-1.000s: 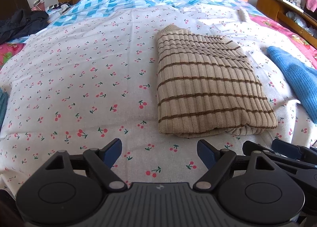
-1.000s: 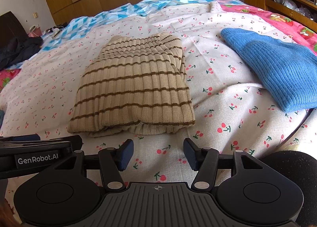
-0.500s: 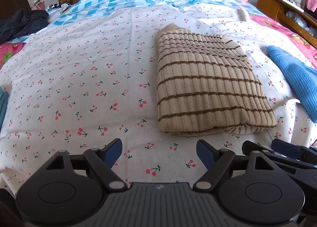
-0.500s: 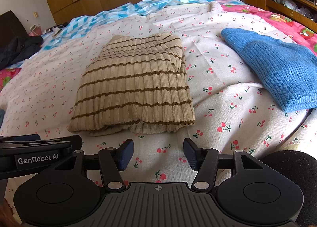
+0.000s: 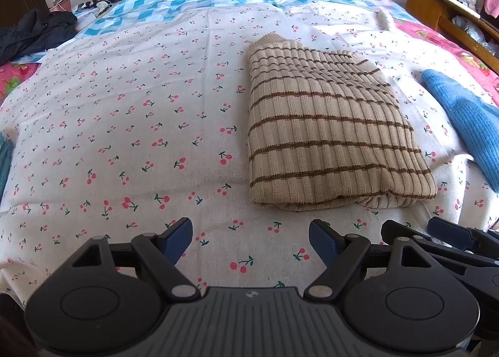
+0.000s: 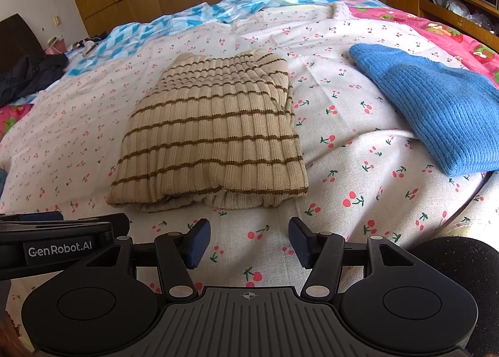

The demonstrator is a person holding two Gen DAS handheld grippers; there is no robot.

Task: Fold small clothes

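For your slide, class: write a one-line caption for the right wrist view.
Open right gripper hovers before a folded striped sweater, blue knit lying to its right on the cherry-print sheet.

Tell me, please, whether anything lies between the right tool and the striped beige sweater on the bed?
Nothing visible does. Only bare cherry-print sheet lies between the open right tool and the near edge of the striped beige sweater. The blue knit lies off to the right, apart from that path.

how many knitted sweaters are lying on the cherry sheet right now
2: the folded striped beige sweater mid-bed, and the blue sweater to its right. A teal fabric edge at far left may be another.
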